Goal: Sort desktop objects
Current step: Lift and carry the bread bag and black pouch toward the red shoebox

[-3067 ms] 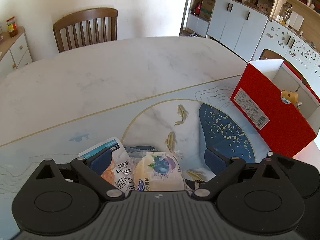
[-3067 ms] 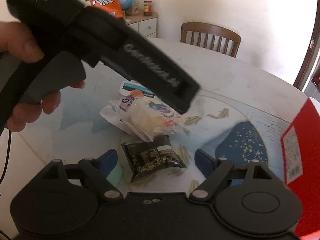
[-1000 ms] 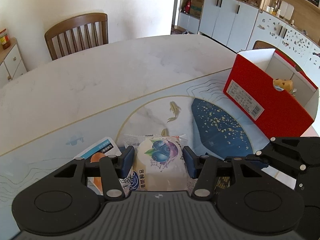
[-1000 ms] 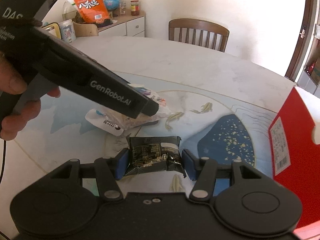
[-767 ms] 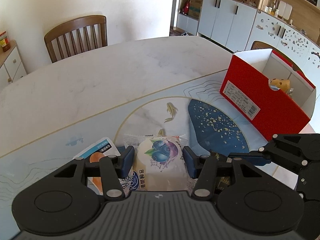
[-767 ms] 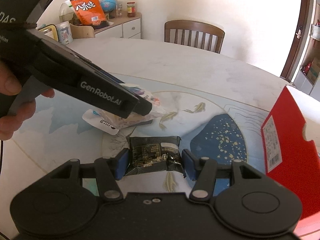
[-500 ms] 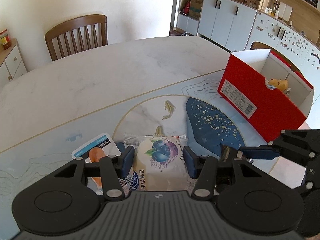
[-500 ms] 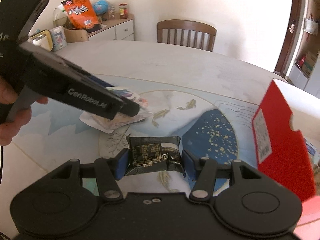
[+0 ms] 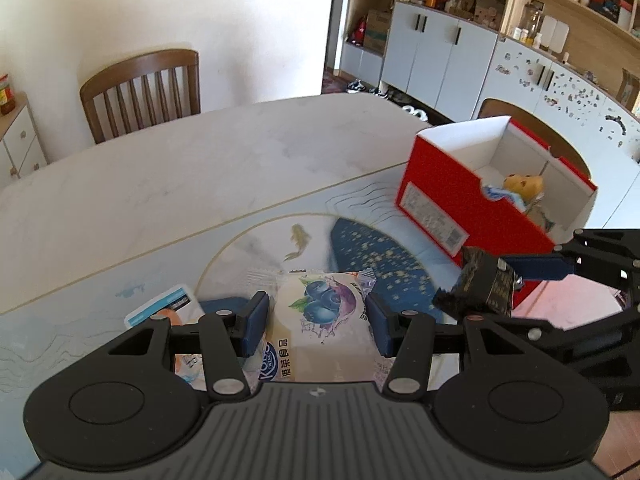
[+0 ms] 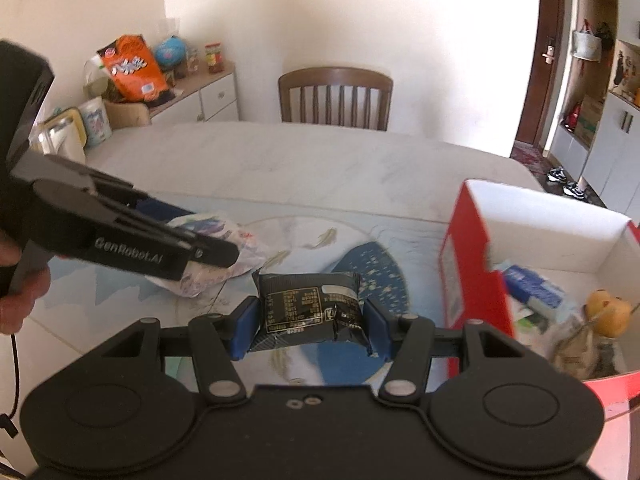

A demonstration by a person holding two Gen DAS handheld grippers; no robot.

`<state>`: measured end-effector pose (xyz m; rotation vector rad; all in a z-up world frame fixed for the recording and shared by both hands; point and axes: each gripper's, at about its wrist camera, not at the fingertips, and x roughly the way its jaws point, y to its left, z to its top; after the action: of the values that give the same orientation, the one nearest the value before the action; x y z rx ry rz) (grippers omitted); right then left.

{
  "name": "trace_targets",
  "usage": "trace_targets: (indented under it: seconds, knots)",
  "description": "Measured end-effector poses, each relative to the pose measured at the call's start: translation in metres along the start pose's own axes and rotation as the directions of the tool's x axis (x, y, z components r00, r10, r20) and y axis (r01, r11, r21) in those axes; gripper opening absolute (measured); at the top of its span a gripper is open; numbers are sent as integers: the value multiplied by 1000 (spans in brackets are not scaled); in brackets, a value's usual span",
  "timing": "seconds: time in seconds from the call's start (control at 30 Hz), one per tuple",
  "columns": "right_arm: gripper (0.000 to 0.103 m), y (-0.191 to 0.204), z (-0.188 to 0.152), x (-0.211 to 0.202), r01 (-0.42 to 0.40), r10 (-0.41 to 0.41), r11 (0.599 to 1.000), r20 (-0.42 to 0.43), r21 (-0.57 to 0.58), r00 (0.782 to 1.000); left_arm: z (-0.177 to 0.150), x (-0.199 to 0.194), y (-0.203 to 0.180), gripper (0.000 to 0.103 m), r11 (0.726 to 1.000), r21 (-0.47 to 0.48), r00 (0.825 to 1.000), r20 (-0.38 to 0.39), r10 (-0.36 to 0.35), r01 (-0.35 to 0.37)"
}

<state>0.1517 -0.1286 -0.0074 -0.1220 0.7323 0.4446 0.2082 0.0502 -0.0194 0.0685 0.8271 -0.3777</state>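
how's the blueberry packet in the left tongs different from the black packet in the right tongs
The blueberry packet is pale, printed with blueberries; the black packet is dark and glossy with small light text. The blueberry packet looks puffier and fills more of the left tongs; the black packet sits compact between the pads of the right tongs. Both are sealed snack packets, each clamped from both sides, with the red box nearby.

Bare table (image 9: 168, 200) ahead; red box (image 10: 476, 280) wall just right of the right claw (image 10: 310, 322).
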Motion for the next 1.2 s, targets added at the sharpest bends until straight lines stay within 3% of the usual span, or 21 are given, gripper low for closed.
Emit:
trace_targets:
  seconds: [0.53, 1.2]
  knots:
    - [56, -45, 12, -39, 58, -60, 998, 41, 34, 997, 30, -17, -51, 52, 997, 30, 996, 63, -69, 67]
    - [56, -151, 1, -60, 118, -120, 992, 45, 49, 992, 79, 22, -152, 52, 985, 113, 986, 86, -140, 130]
